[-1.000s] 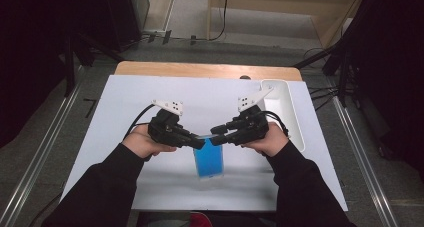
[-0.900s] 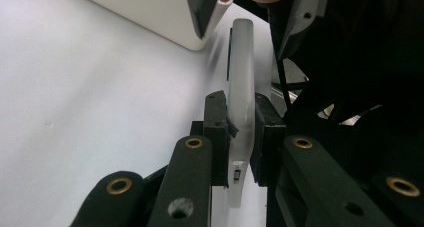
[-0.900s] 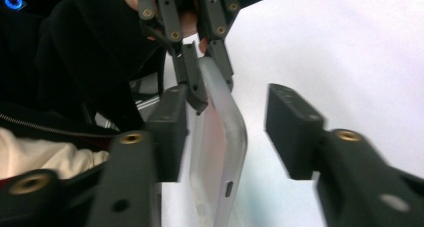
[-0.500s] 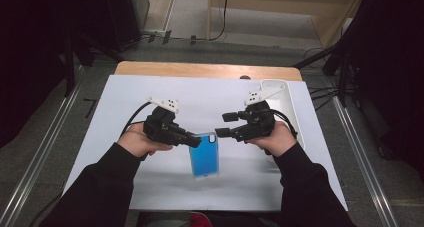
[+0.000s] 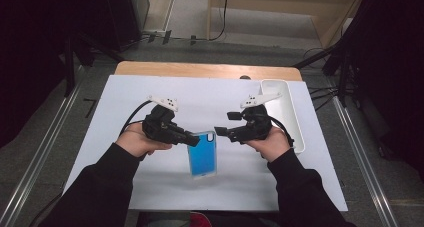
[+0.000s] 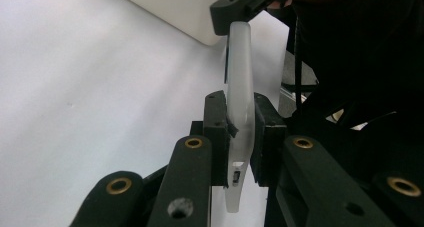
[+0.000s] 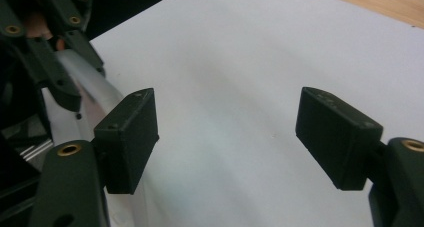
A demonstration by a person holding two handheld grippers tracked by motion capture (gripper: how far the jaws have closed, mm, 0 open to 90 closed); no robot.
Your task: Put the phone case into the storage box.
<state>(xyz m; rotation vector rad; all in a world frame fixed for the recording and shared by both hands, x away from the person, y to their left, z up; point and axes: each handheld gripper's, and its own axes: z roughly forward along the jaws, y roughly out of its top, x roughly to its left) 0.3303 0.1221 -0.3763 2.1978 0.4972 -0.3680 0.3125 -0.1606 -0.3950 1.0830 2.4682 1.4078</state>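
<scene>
Surface: white sheet (image 5: 150, 94) over a wooden tabletop (image 5: 200, 69), white tray (image 5: 295, 117) at its right edge | Room: dark surroundings, grey floor, cables behind | Left tongs (image 5: 192, 140): clamped on the blue phone case (image 5: 204, 157), held above the sheet | Right tongs (image 5: 222, 131): jaws just opening, wide, nothing between, beside the case's top corner.

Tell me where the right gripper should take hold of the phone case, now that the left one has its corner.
Take the free top right corner of the phone case, coming in from the right. The left gripper pinches its top left edge. The right gripper, jaws just opened and empty, sits beside that rim, thin enough to pinch.
</scene>
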